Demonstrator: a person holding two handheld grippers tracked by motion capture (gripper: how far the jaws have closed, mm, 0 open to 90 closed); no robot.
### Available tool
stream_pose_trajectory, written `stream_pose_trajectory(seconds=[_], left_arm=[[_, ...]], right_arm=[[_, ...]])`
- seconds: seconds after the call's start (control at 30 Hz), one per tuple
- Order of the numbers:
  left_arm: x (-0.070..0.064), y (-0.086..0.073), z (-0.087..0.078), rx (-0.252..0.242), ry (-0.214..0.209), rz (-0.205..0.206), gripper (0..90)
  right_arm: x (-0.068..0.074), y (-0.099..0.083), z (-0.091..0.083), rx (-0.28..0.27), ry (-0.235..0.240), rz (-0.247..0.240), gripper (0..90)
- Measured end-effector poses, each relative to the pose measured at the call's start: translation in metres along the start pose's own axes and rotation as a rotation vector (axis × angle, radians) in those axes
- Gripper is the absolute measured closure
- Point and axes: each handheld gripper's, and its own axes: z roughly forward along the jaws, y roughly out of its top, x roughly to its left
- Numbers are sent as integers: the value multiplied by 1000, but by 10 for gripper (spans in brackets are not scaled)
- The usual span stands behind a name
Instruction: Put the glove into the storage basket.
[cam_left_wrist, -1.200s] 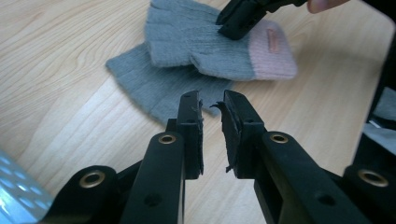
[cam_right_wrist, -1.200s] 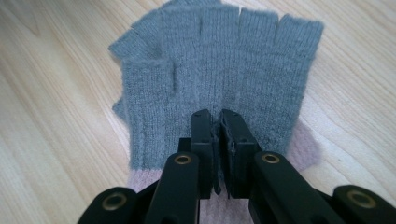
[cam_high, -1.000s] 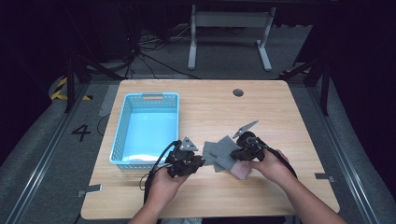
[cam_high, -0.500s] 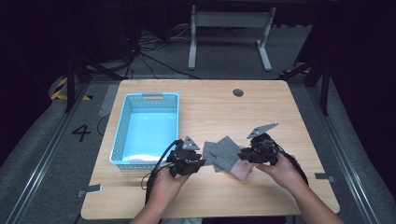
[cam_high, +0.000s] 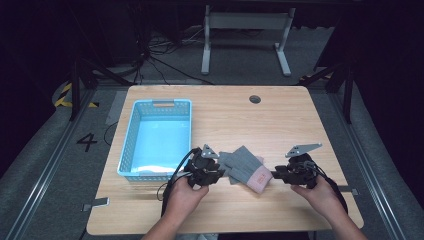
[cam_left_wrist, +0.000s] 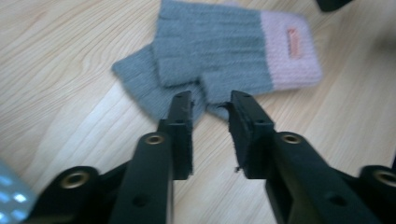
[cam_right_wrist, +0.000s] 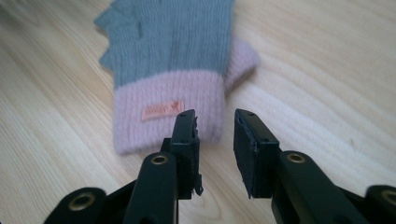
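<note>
High view, gloves: grey gloves (cam_high: 243, 168) with pink cuffs lie stacked near the desk's front edge, just right of the blue basket (cam_high: 131, 138), between both tools.
Left gripper view: left gripper (cam_left_wrist: 209, 103) has jaws spread, tips at the grey finger end, probably to pinch it.
Right gripper view: right gripper (cam_right_wrist: 214, 120) is also spread, at the pink cuff (cam_right_wrist: 163, 110), holding nothing.

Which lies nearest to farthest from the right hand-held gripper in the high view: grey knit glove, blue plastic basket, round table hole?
1. Grey knit glove with pink cuff, just to its left.
2. Round table hole, at the far edge.
3. Blue plastic basket, far left.
</note>
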Motion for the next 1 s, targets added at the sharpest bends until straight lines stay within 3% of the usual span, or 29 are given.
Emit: stream_pose_trajectory(seconds=[0.2,0.4,0.5,0.7,1.0], left_arm=[[3,8,10,5,42,-27,670],[7,14,25,16,79,-44,617],[7,15,34,14,73,-41,567],[7,17,48,32,83,-49,550],[13,17,62,91,88,-56,530]], right_arm=[[0,-13,10,54,-3,-9,692],[0,-14,12,58,1,-14,689],[1,-16,11,59,-6,-18,683],[3,-17,13,62,-14,-33,656],[5,-17,17,60,-19,-48,654]])
